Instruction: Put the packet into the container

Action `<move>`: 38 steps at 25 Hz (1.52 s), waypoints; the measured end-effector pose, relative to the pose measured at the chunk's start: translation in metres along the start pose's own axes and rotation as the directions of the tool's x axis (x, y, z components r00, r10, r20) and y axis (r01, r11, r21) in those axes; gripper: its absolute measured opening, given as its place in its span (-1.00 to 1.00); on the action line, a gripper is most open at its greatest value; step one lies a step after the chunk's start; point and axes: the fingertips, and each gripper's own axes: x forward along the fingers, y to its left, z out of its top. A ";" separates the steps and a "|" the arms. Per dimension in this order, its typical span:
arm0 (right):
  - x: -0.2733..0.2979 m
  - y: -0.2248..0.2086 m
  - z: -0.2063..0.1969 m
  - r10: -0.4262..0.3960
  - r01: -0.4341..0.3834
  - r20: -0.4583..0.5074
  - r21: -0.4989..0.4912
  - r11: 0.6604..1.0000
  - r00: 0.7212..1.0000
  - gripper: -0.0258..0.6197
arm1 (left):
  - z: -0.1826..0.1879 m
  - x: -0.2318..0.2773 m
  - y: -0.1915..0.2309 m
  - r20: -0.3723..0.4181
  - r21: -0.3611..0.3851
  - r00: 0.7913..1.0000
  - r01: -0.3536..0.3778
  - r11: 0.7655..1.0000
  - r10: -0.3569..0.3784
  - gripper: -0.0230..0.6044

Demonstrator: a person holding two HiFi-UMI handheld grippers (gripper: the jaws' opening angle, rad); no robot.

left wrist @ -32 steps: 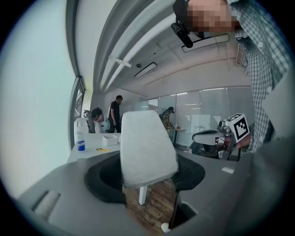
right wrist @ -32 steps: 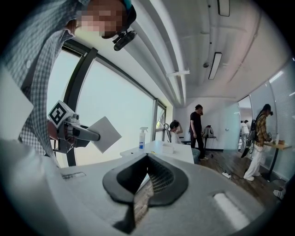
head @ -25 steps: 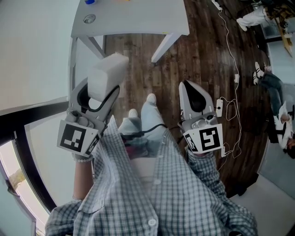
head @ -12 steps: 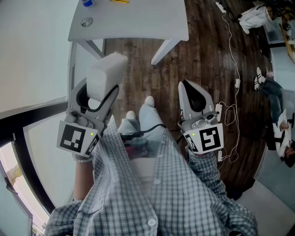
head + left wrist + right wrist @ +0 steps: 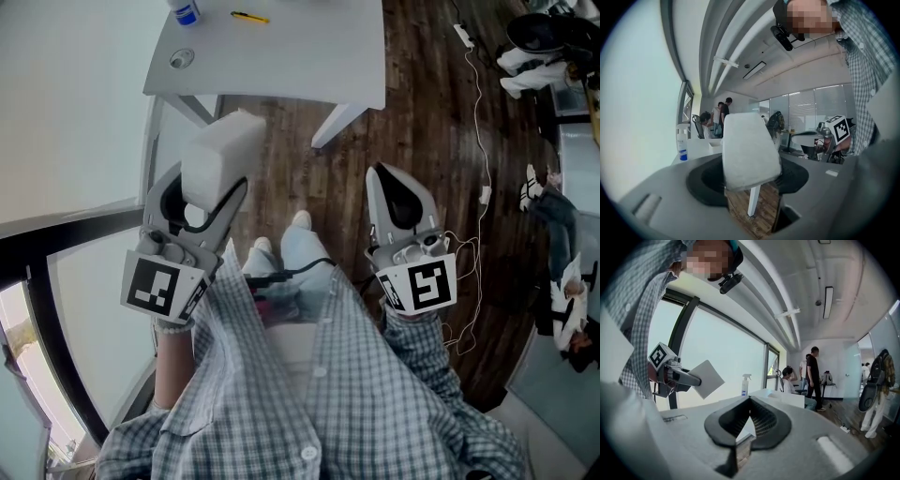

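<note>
Short of the surface's [image 5: 281, 56] near edge, out over the wooden floor [image 5: 281, 178], I have one white packet [image 5: 223, 150] held in the left gripper [image 5: 199, 202]. Its jaws are clamped on the packet's lower end, and the rest stands up past the tips, tilted a little to the right. The left gripper view confirms it: the packet fills the gap between the two dark pads.

My right gripper [image 5: 380, 176] hangs beside it at about the same height, well apart from the packet. Its jaws are drawn together at the tips with nothing between them.

I count three loose things on the surface from the head view. One spray bottle [image 5: 185, 11] with a blue label stands toward the left edge. One yellow pen [image 5: 250, 17] lies to the right of it. One small round object [image 5: 181, 58] sits by the near-left corner; I cannot tell what it is.

From the left gripper view I also see one low white box [image 5: 715, 144] on the surface just right of the bottle, and I cannot tell whether it is the container.

Behind, the right gripper view shows three people: a standing person [image 5: 812, 373], a seated person [image 5: 790, 380] and a person with a backpack [image 5: 876, 385].
</note>
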 end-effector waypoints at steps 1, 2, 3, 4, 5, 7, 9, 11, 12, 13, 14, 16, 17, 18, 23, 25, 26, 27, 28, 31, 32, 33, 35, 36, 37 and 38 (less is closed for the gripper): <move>0.002 -0.003 0.000 0.007 -0.007 0.002 -0.001 1.000 1.000 -0.92 | 0.002 0.002 0.001 0.005 -0.002 1.000 -0.013 1.000 0.013 -0.10; 0.004 -0.005 0.001 0.014 -0.014 0.005 -0.002 1.000 1.000 -0.92 | 0.004 0.004 0.003 0.010 -0.005 1.000 -0.025 1.000 0.025 -0.10; 0.006 -0.008 0.002 0.020 -0.020 0.008 -0.003 1.000 1.000 -0.92 | 0.006 0.005 0.004 0.014 -0.009 0.999 -0.035 0.999 0.036 -0.10; 0.007 -0.011 0.003 0.027 -0.027 0.012 -0.004 1.000 1.000 -0.92 | 0.009 0.007 0.004 0.018 -0.011 0.999 -0.044 0.999 0.044 -0.10; 0.008 -0.014 0.004 0.031 -0.031 0.015 -0.004 1.000 0.999 -0.92 | 0.011 0.009 0.004 0.019 -0.010 0.998 -0.052 0.999 0.052 -0.10; 0.009 -0.021 0.004 0.033 -0.033 0.022 -0.008 0.999 0.999 -0.92 | 0.015 0.012 0.004 0.019 -0.003 0.998 -0.064 0.998 0.064 -0.10; 0.009 -0.029 0.004 0.028 -0.027 0.028 -0.017 0.999 0.999 -0.92 | 0.019 0.014 0.005 0.019 0.004 0.997 -0.074 0.997 0.074 -0.10; 0.009 -0.037 0.004 0.023 -0.022 0.032 -0.023 1.000 0.999 -0.92 | 0.021 0.016 0.006 0.019 0.008 0.996 -0.086 0.996 0.085 -0.10; 0.009 -0.041 0.003 0.022 -0.021 0.034 -0.022 1.000 0.999 -0.92 | 0.022 0.018 0.006 0.018 0.011 0.996 -0.090 0.996 0.090 -0.10; 0.009 -0.045 0.003 0.022 -0.021 0.035 -0.022 1.000 0.999 -0.92 | 0.023 0.020 0.006 0.017 0.014 0.995 -0.094 0.995 0.094 -0.10; 0.009 -0.048 0.003 0.023 -0.022 0.037 -0.023 0.999 0.999 -0.92 | 0.024 0.022 0.005 0.017 0.016 0.995 -0.098 0.995 0.097 -0.10; 0.010 -0.055 0.004 0.024 -0.023 0.041 -0.029 0.999 0.999 -0.92 | 0.026 0.027 0.004 0.021 0.017 0.995 -0.102 0.995 0.102 -0.10; 0.010 -0.057 0.005 0.024 -0.023 0.045 -0.032 0.999 0.999 -0.92 | 0.026 0.029 0.004 0.024 0.017 0.994 -0.104 0.994 0.103 -0.10; 0.011 -0.060 0.005 0.025 -0.023 0.048 -0.035 0.999 0.999 -0.92 | 0.026 0.032 0.004 0.027 0.016 0.994 -0.105 0.994 0.105 -0.10; 0.010 -0.071 0.001 0.040 -0.038 0.050 -0.057 0.998 0.998 -0.92 | 0.029 0.047 0.000 0.049 0.014 0.992 -0.114 0.993 0.113 -0.10; 0.008 -0.078 0.003 0.039 -0.035 0.055 -0.065 0.997 0.998 -0.92 | 0.034 0.052 -0.004 0.063 0.015 0.992 -0.113 0.994 0.112 -0.10; 0.006 -0.082 0.005 0.037 -0.033 0.059 -0.069 0.997 0.998 -0.92 | 0.036 0.054 -0.006 0.070 0.016 0.991 -0.112 0.994 0.111 -0.10; 0.005 -0.085 0.006 0.036 -0.031 0.064 -0.072 0.997 0.997 -0.92 | 0.039 0.056 -0.007 0.077 0.017 0.991 -0.114 0.993 0.112 -0.10; 0.005 -0.087 0.007 0.037 -0.032 0.067 -0.074 0.997 0.997 -0.92 | 0.040 0.057 -0.008 0.081 0.017 0.990 -0.118 0.993 0.116 -0.10; 0.006 -0.089 0.007 0.045 -0.040 0.072 -0.078 0.996 0.996 -0.92 | 0.041 0.057 -0.009 0.083 0.019 0.988 -0.129 0.991 0.127 -0.10; 0.006 -0.089 0.006 0.048 -0.042 0.073 -0.080 0.996 0.996 -0.92 | 0.041 0.057 -0.009 0.082 0.022 0.988 -0.132 0.991 0.130 -0.10; 0.007 -0.090 0.006 0.049 -0.043 0.073 -0.082 0.996 0.996 -0.92 | 0.040 0.056 -0.010 0.082 0.024 0.988 -0.134 0.991 0.132 -0.10; 0.008 -0.092 0.004 0.045 -0.039 0.072 -0.084 0.996 0.996 -0.92 | 0.039 0.054 -0.011 0.081 0.026 0.987 -0.138 0.990 0.136 -0.10; 0.009 -0.092 0.003 0.044 -0.038 0.072 -0.083 0.996 0.996 -0.92 | 0.039 0.053 -0.011 0.080 0.026 0.987 -0.141 0.990 0.138 -0.10; 0.010 -0.093 0.003 0.045 -0.039 0.072 -0.082 0.996 0.996 -0.92 | 0.038 0.052 -0.010 0.079 0.027 0.987 -0.144 0.989 0.141 -0.10; 0.011 -0.093 0.002 0.047 -0.041 0.071 -0.082 0.996 0.996 -0.92 | 0.038 0.051 -0.009 0.077 0.027 0.987 -0.147 0.989 0.145 -0.10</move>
